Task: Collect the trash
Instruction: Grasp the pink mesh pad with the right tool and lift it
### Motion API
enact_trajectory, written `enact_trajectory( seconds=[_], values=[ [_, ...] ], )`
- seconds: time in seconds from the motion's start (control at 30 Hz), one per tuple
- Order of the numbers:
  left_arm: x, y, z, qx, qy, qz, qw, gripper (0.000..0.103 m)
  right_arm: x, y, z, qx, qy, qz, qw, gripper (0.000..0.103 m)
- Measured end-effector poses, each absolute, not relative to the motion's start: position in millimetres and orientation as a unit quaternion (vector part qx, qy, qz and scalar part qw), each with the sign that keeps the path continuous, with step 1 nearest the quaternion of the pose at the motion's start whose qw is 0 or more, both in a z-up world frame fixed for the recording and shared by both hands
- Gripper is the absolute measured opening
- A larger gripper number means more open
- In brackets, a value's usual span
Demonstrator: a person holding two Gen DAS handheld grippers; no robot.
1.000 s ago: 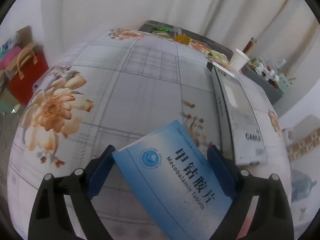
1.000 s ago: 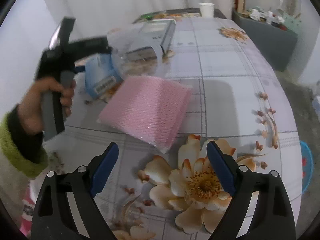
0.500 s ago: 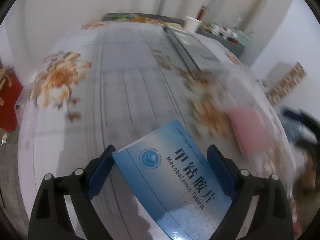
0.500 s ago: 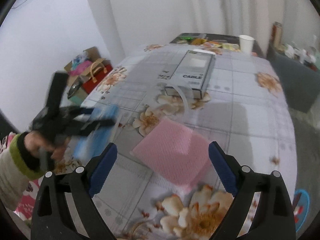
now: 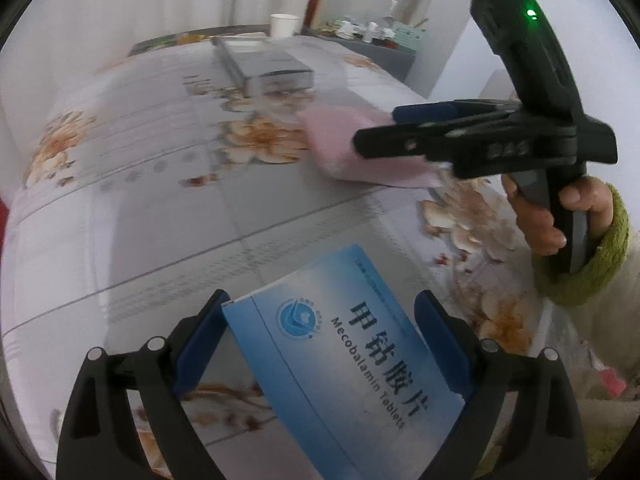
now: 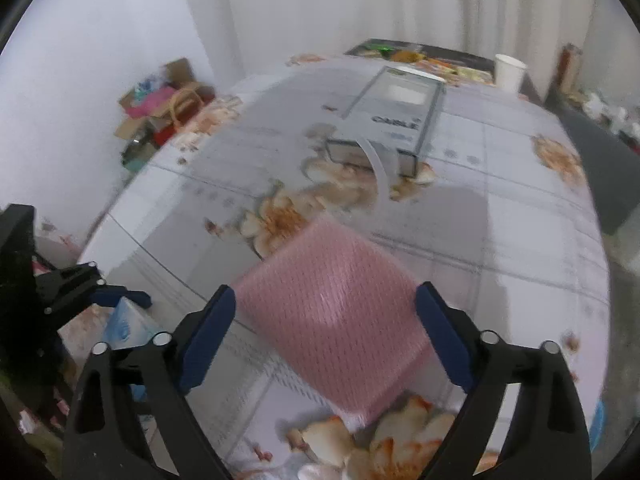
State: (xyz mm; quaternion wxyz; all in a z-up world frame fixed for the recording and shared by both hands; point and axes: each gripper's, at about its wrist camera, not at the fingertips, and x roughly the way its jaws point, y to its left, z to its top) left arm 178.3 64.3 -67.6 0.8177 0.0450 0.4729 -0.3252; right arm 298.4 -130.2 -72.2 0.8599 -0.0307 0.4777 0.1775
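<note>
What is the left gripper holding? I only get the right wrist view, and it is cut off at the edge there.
Observer: A blue box printed "Mecobalamin Tablets", clamped between the left gripper's pads.
Operator: Is my right gripper down on the pink pack?
Observer: From the side, the right gripper reaches over the near edge of the pink pack, which lies on the table. The jaws have just been closing with the pack between them, but I can't tell whether the pads touch it.
Operator: Is that gripper powered?
Observer: Yes, a green light glows on its body.
</note>
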Motion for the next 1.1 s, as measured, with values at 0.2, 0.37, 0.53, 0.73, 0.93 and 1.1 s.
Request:
enact_trajectory(
  seconds=[0.2, 0.37, 0.53, 0.73, 0.93, 1.1],
  values=[
    [177.2, 47.5, -68.9, 0.048, 0.473, -0.327, 0.817, 0.092, 273.3, -150.6, -91.3, -0.015, 0.514, 0.122, 0.849, 0.070],
    [177.9, 44.5, -68.0, 0.028, 0.475, -0.322, 0.819, 0.096, 241.0, -174.6, -90.0, 0.047, 0.517, 0.096, 0.849, 0.070],
    [185.3, 50.9, -64.5, 0.003, 0.497, -0.312, 0.810, 0.096, 225.1, -184.5, -74.7, 0.080, 0.508, 0.102, 0.851, 0.071],
    [177.8, 76.0, -45.2, -0.040, 0.499, -0.289, 0.816, 0.097, 240.1, -181.3, -47.3, 0.072, 0.471, 0.110, 0.872, 0.090],
    [154.2, 71.9, -49.2, 0.013, 0.527, -0.262, 0.808, 0.097, 286.4, -180.5, -70.4, 0.048, 0.493, 0.105, 0.862, 0.095],
    [142.8, 66.2, -61.6, 0.011, 0.545, -0.258, 0.797, 0.097, 298.5, -183.5, -87.6, 0.054, 0.508, 0.112, 0.853, 0.095]
  ],
)
